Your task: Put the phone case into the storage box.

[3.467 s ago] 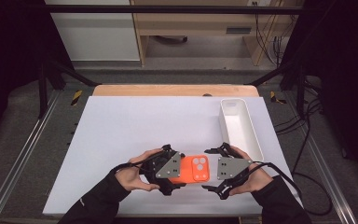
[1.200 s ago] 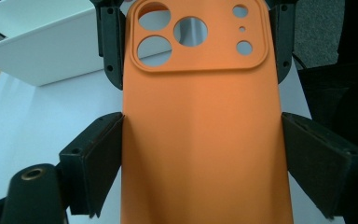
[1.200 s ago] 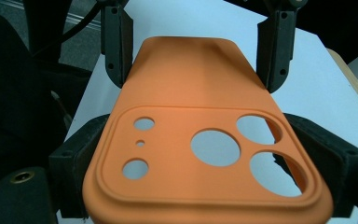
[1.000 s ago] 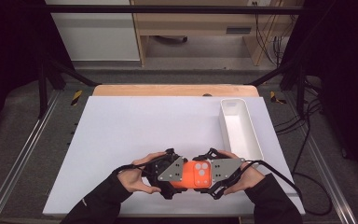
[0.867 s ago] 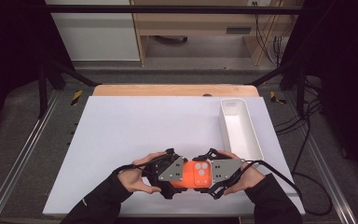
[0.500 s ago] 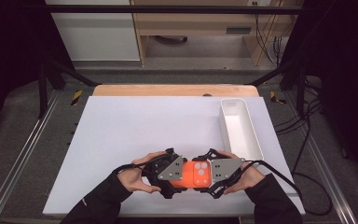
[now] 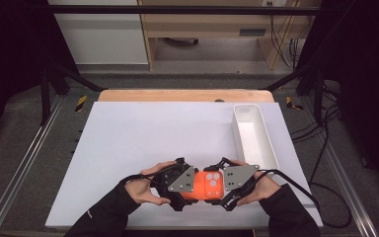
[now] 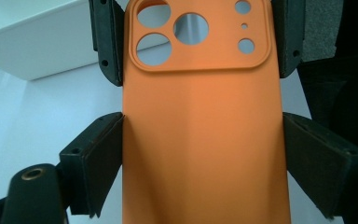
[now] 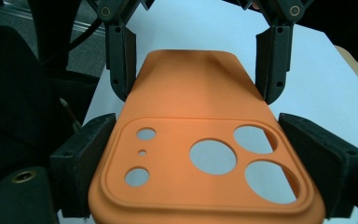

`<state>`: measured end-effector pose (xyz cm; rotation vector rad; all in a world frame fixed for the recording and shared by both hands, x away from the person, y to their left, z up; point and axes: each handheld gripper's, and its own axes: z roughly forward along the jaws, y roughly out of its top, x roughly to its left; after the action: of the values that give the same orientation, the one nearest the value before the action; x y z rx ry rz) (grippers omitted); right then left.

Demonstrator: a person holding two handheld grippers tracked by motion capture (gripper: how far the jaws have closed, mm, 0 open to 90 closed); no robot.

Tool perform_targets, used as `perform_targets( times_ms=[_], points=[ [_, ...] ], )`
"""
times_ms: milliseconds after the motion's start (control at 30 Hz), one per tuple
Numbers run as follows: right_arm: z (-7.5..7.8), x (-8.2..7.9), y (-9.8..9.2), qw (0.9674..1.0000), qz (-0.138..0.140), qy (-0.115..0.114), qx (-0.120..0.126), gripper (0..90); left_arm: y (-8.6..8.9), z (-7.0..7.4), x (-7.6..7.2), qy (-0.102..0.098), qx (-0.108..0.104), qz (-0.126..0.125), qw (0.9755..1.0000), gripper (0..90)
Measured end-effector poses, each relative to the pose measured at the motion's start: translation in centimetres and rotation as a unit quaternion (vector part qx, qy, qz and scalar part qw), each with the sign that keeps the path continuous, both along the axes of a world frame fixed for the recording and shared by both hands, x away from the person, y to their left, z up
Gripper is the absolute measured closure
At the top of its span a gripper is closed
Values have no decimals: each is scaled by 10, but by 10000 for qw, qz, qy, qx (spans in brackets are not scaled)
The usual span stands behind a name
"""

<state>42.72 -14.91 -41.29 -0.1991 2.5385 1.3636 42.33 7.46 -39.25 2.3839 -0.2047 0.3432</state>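
Both grippers pinch the orange case (image 7: 206, 185) by its long edges over the desk's (image 7: 143, 133) near edge: left gripper (image 8: 200, 140) at the plain end, right gripper (image 9: 209, 158), jaws just closing, at the camera-cutout end.

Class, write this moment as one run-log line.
left gripper: shut on orange silicone phone case | right gripper: jaws just closing, shut on case's camera-cutout end | white rectangular plastic bin: apart, right

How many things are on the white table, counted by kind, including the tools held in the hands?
Orange soft phone case with camera holes: 1
White long rectangular plastic bin: 1
Black hand-held gripper, left and right: 2
Total: 4
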Motion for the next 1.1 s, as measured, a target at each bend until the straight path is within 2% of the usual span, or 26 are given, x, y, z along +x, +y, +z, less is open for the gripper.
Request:
perform_targets(
  times_ms=[200, 400, 700, 900, 1100],
  points=[
    [0, 1, 0, 10000, 5, -38, 44, 159, 1, 1, 1, -38, 5, -10, 10000, 153],
    [1, 0, 0, 10000, -9, -5, 30, 161, 1, 1, 1, 9, 13, -11, 10000, 152],
    [2, 0, 0, 10000, -50, 79, 23, 162, 3, 2, 4, 262, -69, 55, 9996, 150],
    [6, 1, -3, 9998, -121, 127, 24, 161, 6, 6, 4, 365, -207, 172, 9990, 51],
    [11, 2, -7, 9996, -198, 175, -126, 161, 14, 10, 4, 475, -367, 349, 9976, 9]
  ],
)
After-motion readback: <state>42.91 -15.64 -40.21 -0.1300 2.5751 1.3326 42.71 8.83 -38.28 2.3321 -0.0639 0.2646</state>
